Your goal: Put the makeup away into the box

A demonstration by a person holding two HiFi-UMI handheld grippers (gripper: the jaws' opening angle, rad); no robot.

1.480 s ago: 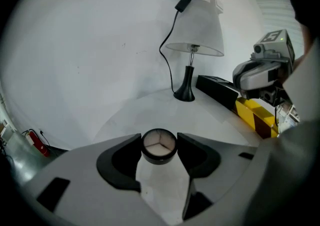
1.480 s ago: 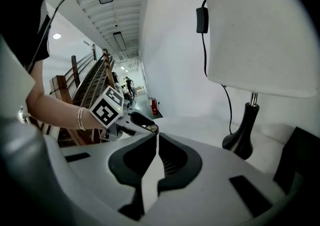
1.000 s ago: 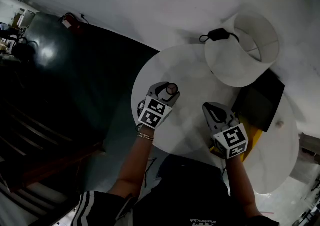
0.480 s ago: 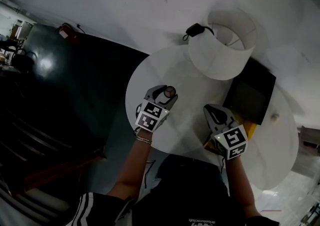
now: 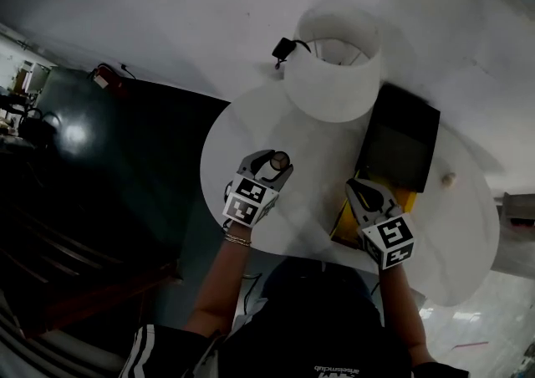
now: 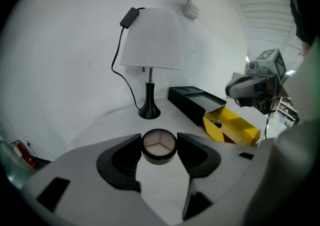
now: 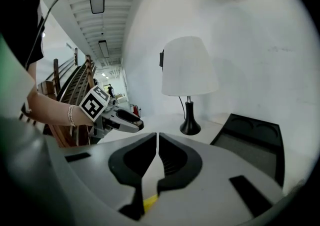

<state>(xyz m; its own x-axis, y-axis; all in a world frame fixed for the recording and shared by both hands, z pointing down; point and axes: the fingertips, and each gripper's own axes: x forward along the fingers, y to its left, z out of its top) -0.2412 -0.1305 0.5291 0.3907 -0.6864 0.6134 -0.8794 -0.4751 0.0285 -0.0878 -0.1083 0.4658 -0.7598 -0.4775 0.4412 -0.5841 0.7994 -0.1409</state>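
Left tool (image 5: 271, 167) gripped a round makeup compact (image 6: 159, 145) over the counter (image 5: 242, 127); right tool (image 7: 157, 139) was pinched shut, empty, near the black box (image 5: 399, 138).

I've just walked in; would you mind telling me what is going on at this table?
A person at a round white table holds a gripper in each hand and is putting makeup away. The left gripper is shut on a small round compact, held over the table. The right gripper is shut and empty, near the yellow tray that sticks out of the black box. The compact is not yet in the box. A white-shaded lamp stands behind.
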